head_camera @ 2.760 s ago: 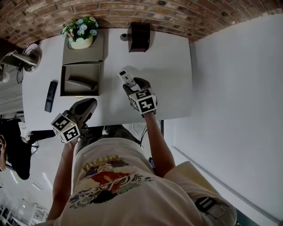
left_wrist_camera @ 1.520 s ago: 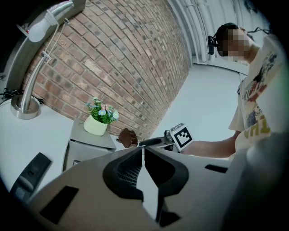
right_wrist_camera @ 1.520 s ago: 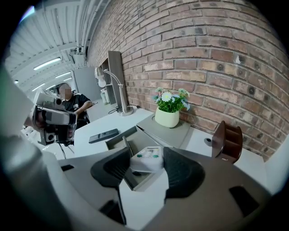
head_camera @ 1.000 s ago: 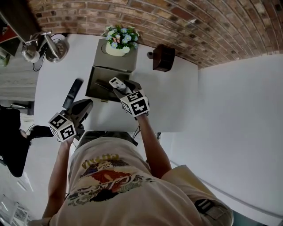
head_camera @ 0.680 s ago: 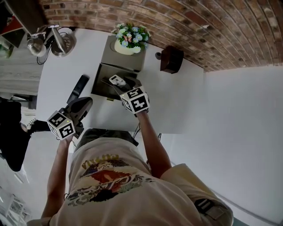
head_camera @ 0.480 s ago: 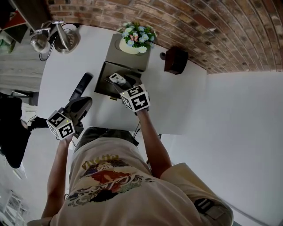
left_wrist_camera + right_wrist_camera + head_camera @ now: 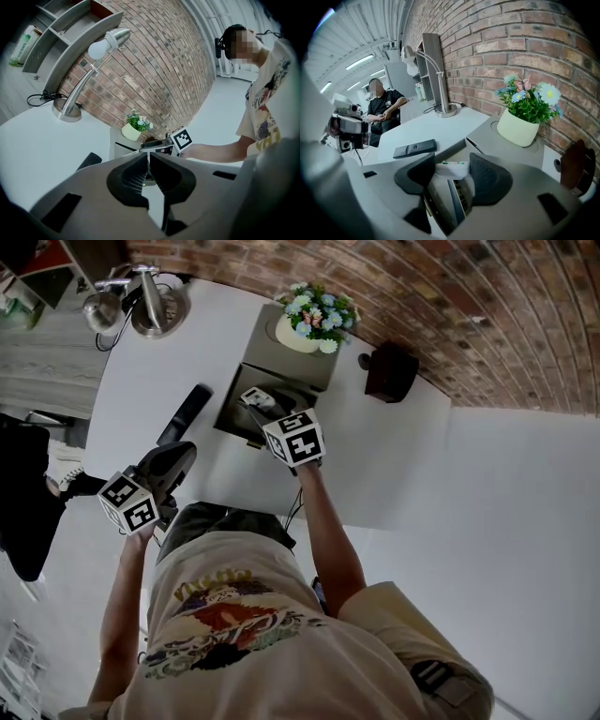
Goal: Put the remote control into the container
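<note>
A white remote control point(image 7: 254, 397) is clamped in my right gripper point(image 7: 266, 410), which is shut on its rear end. It hangs just over the open tray of the grey container point(image 7: 231, 424). In the right gripper view the remote point(image 7: 449, 169) sits between both pads, its front end pointing down into the tray point(image 7: 457, 149). My left gripper point(image 7: 182, 456) hovers near the table's front edge with nothing in it. Its jaws point(image 7: 148, 158) meet, shut. What lies on the tray's floor is hidden by the gripper.
A black remote point(image 7: 185, 413) lies on the white table left of the container. A flower pot point(image 7: 313, 322) stands on the container's flat far part. A desk lamp point(image 7: 142, 304) stands at the far left, a dark brown object point(image 7: 392, 372) at the far right. A person point(image 7: 383, 110) sits beyond the table.
My right gripper has carried the white remote from the bare table leftward and away from me, to above the container's tray. The left gripper has stayed at the front edge.
</note>
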Demonstrator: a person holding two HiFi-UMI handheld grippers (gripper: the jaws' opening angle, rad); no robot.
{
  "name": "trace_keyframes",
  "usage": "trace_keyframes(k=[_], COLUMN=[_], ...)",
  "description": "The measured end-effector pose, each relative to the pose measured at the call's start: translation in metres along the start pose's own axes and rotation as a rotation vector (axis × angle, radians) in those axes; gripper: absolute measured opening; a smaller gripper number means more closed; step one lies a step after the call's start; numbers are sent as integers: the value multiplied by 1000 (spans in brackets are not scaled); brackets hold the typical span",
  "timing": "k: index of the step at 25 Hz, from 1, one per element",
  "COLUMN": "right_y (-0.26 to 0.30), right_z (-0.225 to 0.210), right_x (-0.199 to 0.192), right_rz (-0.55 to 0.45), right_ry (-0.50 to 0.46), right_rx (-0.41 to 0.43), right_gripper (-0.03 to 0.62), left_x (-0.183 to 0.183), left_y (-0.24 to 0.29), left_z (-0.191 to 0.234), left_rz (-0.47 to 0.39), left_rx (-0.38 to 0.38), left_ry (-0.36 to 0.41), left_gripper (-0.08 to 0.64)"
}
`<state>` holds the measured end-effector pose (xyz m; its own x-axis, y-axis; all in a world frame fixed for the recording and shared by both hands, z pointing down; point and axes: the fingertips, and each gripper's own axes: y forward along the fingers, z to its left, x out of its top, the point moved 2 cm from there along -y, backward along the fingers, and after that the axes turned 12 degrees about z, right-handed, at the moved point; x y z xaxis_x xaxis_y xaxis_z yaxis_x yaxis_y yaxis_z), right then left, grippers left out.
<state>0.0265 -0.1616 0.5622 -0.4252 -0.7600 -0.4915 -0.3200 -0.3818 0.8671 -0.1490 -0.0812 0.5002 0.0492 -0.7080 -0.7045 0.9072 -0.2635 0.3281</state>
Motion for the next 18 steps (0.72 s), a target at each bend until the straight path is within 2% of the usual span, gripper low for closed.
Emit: trace_keyframes(k=[18], right_y=[9], right_z=[-10], right_x=[-15], right_rz=[40], right_ry=[4], right_rx=[3], right_gripper=[241], left_x=[-3], left_y=[6], left_z=[-5], left_rz=[0], left_rx=[-13], left_ry=[-5], left_gripper=[5])
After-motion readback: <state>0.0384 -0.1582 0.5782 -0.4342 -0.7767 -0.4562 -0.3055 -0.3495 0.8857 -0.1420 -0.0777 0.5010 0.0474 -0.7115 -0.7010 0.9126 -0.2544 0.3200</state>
